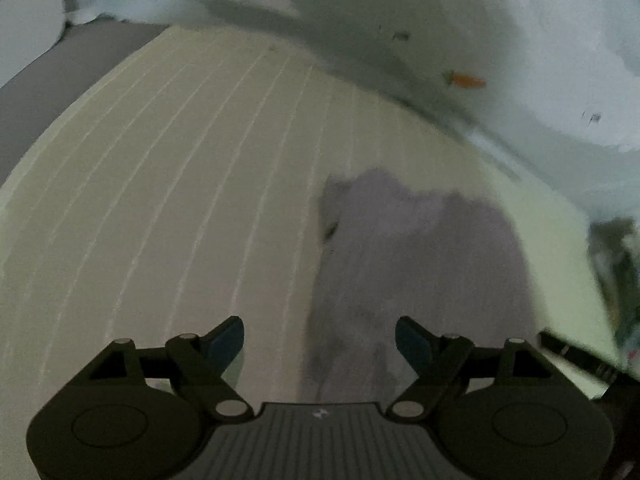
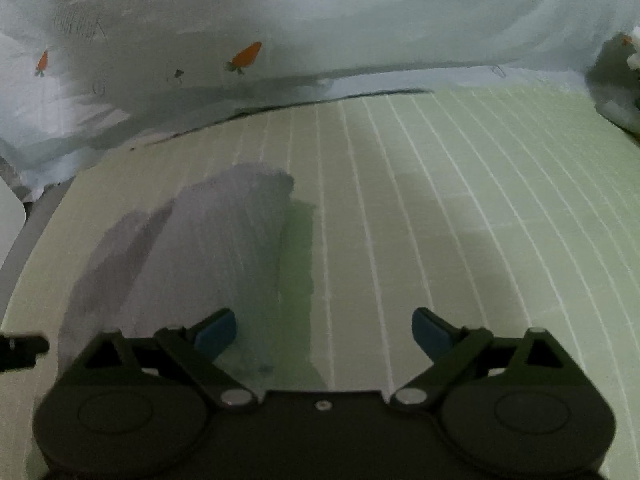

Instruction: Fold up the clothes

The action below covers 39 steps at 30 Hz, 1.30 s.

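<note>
Presently, item one: a grey-lilac garment (image 1: pixel 416 264), small and soft, lying on a pale green cover with thin white stripes (image 1: pixel 168 208); in the left wrist view it sits right of centre and runs from mid-scene to the near edge under the left gripper (image 1: pixel 320 340), whose jaws are spread with nothing pinched between the blue pads. Item two: the right gripper (image 2: pixel 324 332), likewise released and empty, with the same garment (image 2: pixel 200 256) to its near left, one pad over the cloth's near edge. Hazards, as judgement: both grippers stand clear of the fabric, so a pinch begun from here may catch only one layer, or snag the striped cover along with the garment and drag it; the cloth looks limp and partly doubled, so a fold may go crooked if the two grippers take uneven hold; the grippers are near one another, the tip of one showing at each view's edge, and could knock together. Item three, surface: it reads as a bed rather than a bench, flat and soft. Item four, room: a pale blue bedsheet or duvet printed with small orange carrots (image 2: pixel 248 56) is heaped along the far side; a grey strip (image 1: pixel 80 56) shows far left; the light is dim and detail is blurred.
</note>
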### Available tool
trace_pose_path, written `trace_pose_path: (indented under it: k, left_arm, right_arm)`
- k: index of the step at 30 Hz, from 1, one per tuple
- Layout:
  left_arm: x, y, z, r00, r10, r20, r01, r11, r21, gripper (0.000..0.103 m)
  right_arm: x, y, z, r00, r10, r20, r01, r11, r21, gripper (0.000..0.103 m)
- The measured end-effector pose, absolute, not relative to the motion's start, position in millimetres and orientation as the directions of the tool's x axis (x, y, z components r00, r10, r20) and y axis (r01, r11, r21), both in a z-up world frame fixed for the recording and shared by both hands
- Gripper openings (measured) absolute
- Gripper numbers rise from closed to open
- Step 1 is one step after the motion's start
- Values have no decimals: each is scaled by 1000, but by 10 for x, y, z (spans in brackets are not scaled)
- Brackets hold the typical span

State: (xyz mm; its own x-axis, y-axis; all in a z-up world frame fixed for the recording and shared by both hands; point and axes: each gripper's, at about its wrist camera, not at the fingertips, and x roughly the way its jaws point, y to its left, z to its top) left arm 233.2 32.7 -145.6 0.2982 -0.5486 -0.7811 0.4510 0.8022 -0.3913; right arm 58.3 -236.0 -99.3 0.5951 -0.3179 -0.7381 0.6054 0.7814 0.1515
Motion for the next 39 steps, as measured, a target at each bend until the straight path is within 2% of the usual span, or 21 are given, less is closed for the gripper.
trace_pose_path:
  k: [3,6,7,8,10,16,19,21,23,24,25,26,36,39]
  left_arm:
    - [2538,71,-1465,309,-587,-748,473,777,-415,76]
    - [2712,-202,-1528,302,-591,-748,477,773,-419,62]
    - [2739,-256,-1550,309,-581,-753,473,781,-408,54]
    - [2715,-239,-1549,322,-569,-757,464,792,-398,34]
    - [2686,-223,-1563,337,-563,-755,443,802,-400,11]
    - [2661,-64,-1436,425,-567,-706,387,818,-425,6]
    - [2698,56,-1379,465,-551,-693,353,833,-425,8]
    - [2734,116,-1401,473,-543,-694,338,839,-426,14]
    - [2735,147,-1422,462,-541,-703,343,840,-420,41]
    - [2735,162,-1432,456,-539,-708,346,840,-418,49]
    - [2735,178,-1442,450,-538,-713,348,841,-415,62]
    - [2735,192,-1453,442,-539,-717,352,840,-414,69]
    - [2625,99,-1731,267,-566,-780,401,801,-444,72]
    - [2564,33,-1777,257,-580,-773,424,787,-449,82]
  right_arm:
    - [740,-2388,-951,600,-334,-727,603,786,136,96]
    - [844,-2389,-944,601,-343,-722,599,791,122,96]
    - [868,-2384,-957,598,-343,-724,595,795,116,96]
    - [892,-2379,-970,596,-342,-726,592,799,109,96]
    - [940,-2368,-996,591,-342,-731,584,806,96,96]
    - [1008,-2374,-1035,588,-338,-735,584,806,96,97]
    - [1020,-2375,-1037,594,-334,-732,569,818,88,101]
    - [1043,-2375,-1047,592,-332,-734,569,818,89,101]
    - [1059,-2377,-1040,590,-331,-736,570,817,90,101]
    - [1066,-2379,-1035,590,-330,-737,570,817,91,101]
    - [1070,-2384,-1026,591,-328,-737,570,816,94,101]
    - [1071,-2389,-1017,593,-325,-737,571,815,100,101]
    - [1191,-2359,-1060,612,-249,-750,533,831,160,102]
    - [1262,-2370,-1118,615,-204,-761,516,835,193,102]
